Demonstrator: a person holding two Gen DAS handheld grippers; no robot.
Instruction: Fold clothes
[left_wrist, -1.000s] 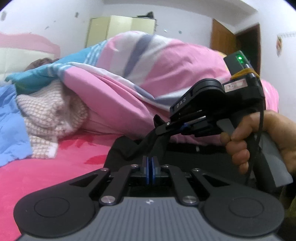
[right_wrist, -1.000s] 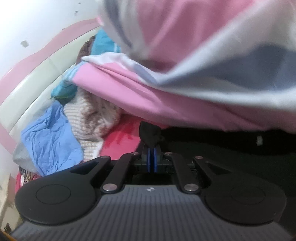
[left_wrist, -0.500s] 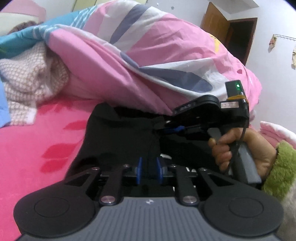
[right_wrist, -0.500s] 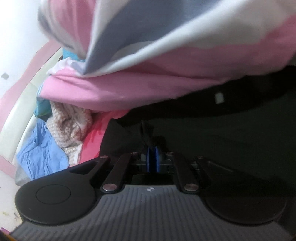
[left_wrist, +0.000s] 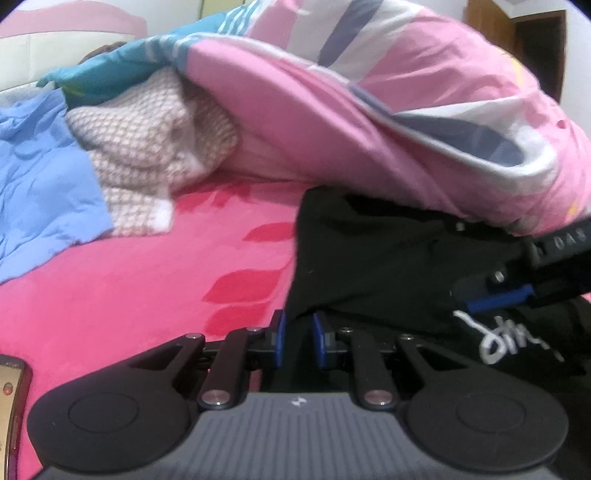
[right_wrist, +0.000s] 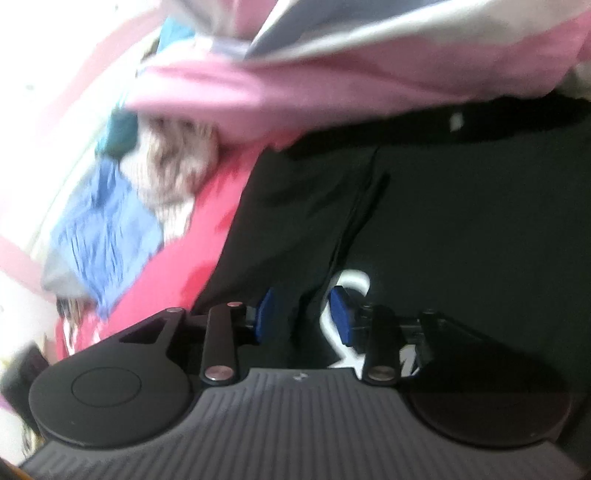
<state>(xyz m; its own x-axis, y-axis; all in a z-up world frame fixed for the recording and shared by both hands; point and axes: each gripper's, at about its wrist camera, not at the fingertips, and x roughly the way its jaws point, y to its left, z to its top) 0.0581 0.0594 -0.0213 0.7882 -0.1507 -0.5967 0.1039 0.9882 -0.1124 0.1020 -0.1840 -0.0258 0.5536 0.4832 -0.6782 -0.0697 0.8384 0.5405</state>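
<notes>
A black garment with white lettering lies spread on the pink bed sheet; its far edge is tucked under the duvet. My left gripper is low at the garment's near left edge, its blue pads apart with a strip of black cloth loose in the gap. The right gripper shows at the right edge of the left wrist view, over the lettering. In the right wrist view the right gripper has its jaws opening, with a black fold between the pads, unpressed.
A bulky pink, white and blue duvet overhangs the back of the garment. A beige knitted sweater and a blue cloth lie at the left. The corner of a flat device shows at the lower left edge.
Both grippers came down toward the bed with the black garment and went from shut to parted. The garment has dropped from the pads and lies flat on the sheet.
</notes>
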